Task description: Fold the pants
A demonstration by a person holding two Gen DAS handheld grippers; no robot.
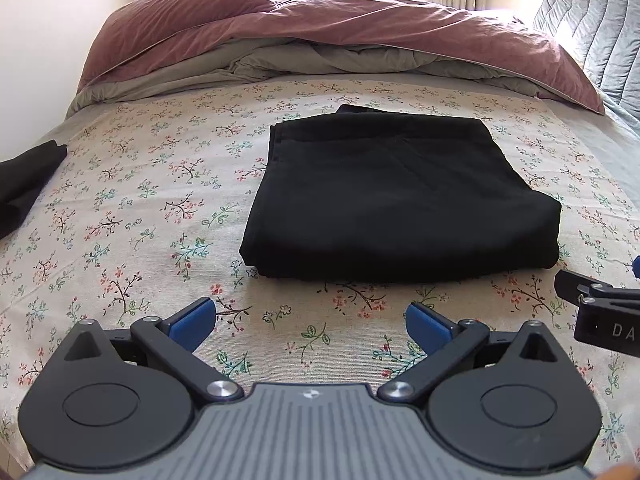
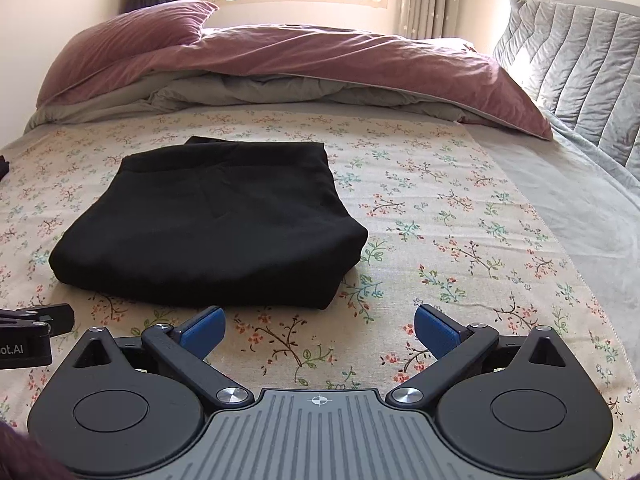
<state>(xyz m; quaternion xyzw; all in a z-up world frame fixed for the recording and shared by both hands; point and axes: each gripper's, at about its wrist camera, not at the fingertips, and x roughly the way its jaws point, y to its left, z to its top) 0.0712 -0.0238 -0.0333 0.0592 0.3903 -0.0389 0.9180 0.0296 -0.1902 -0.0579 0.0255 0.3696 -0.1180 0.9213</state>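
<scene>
Our left gripper (image 1: 310, 322) has its jaws wide apart, with nothing between the blue pads (image 1: 192, 318); only the floral sheet (image 1: 132, 208) shows in the gap. Our right gripper (image 2: 320, 326) is the same: jaws spread, nothing held, the sheet visible between them. Both hang low over the bed, near each other, and each one appears at the edge of the other's view.

Just beyond the fingertips lie the black pants (image 1: 396, 192). They are not touched by any finger. They form a compact, thick rectangle of several layers, with the rounded fold edge turned toward us and the sides quite straight. One small piece of cloth comes out at the far edge, so the stack is not perfectly even there.

We judge that the folding is practically done: the pants are folded small, lie flat, and both grippers have let go. What may be left is only to tidy that far edge, if we want it.

Farther out, another dark cloth (image 1: 24, 184) lies at the left border of the sheet; we cannot tell what it is. Behind are the pink duvet (image 1: 340, 28) and a grey quilted cushion (image 2: 580, 64).
</scene>
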